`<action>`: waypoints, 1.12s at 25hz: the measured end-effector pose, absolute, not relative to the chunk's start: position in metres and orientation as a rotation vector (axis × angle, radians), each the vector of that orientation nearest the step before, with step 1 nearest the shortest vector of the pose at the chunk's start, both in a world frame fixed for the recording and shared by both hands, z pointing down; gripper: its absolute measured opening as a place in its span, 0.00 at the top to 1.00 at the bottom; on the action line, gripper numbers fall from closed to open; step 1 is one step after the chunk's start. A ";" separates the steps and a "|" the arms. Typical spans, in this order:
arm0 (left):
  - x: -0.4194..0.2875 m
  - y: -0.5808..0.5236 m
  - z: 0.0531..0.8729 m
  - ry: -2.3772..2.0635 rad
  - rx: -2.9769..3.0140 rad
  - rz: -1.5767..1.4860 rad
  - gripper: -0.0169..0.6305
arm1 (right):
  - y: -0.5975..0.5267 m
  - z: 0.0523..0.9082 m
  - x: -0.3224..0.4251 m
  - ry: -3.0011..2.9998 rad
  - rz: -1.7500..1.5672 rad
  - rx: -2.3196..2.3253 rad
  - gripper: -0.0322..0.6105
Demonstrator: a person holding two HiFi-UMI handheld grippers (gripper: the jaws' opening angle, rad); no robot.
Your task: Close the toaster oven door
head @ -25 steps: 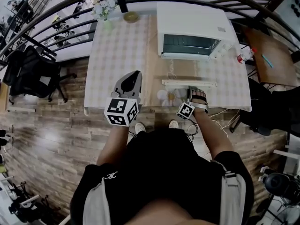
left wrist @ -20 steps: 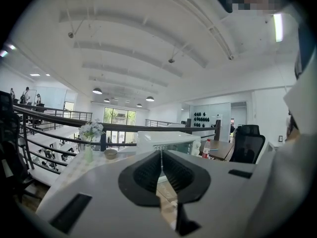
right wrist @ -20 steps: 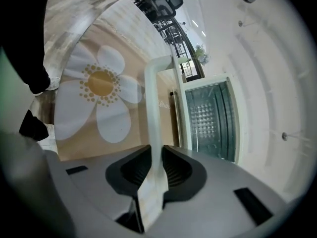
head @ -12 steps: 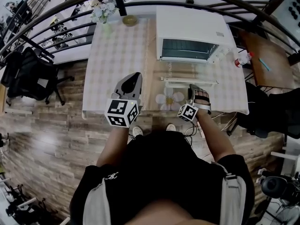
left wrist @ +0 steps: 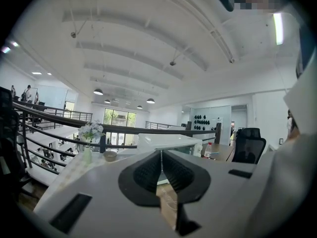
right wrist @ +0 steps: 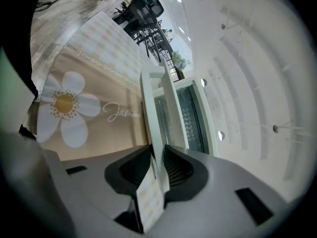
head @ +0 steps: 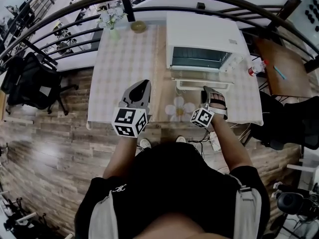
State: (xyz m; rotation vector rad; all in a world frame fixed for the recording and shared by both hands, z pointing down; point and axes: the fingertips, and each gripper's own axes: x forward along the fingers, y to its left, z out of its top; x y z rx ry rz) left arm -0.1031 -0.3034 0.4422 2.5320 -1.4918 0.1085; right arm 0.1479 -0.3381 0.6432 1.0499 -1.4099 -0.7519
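A white toaster oven [head: 202, 34] stands at the back right of the checked table [head: 124, 63]. Its glass door [head: 199, 73] is tilted partway up, with the white handle bar [head: 202, 85] at the front edge. My right gripper [head: 209, 91] is shut on that handle. In the right gripper view the handle bar [right wrist: 157, 113] runs between the pads and the jaws have just been opening a little, with the door glass [right wrist: 190, 118] beyond. My left gripper [head: 141, 86] hovers shut and empty over the table's front left, and its view shows the oven [left wrist: 166, 142] ahead.
A vase of flowers [head: 112, 19] and a small bowl [head: 139, 26] stand at the table's back edge. A daisy print [head: 180, 108] marks the cloth near the front. A bottle [head: 254, 67] sits on a brown side table [head: 279, 68] at the right. A dark railing [head: 60, 29] curves behind.
My right gripper has risen with the handle, swinging the door up from lying flat to a tilt toward the oven. The left gripper has stayed where it was.
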 end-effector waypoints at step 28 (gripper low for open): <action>-0.119 -0.294 0.444 -1.589 2.464 0.100 0.94 | -0.467 0.570 0.153 -1.373 -0.835 1.113 0.79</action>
